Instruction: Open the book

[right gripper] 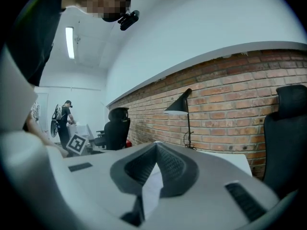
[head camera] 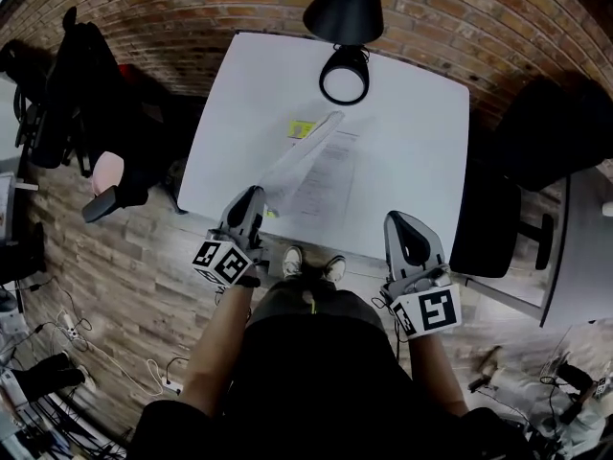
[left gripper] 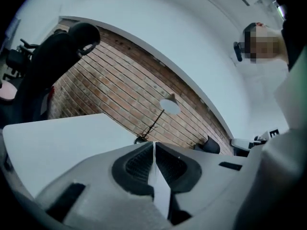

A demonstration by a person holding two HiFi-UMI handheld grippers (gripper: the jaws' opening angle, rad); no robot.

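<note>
1. Book [head camera: 324,188] flat on the table [head camera: 421,132], just this side of the lamp [head camera: 344,73].
2. Left gripper [head camera: 255,199] clamped on the top leaf [head camera: 305,159], lifted edge-on toward the lamp; right gripper [head camera: 398,222] closed, empty, farther from the lamp.
3. Probably light, floppy and easily torn; best pinched at the free edge.

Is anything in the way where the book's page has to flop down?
Nothing tall. The left gripper pinches the raised page of the book. The table left of it is bare except for a small flat yellow thing.
</note>
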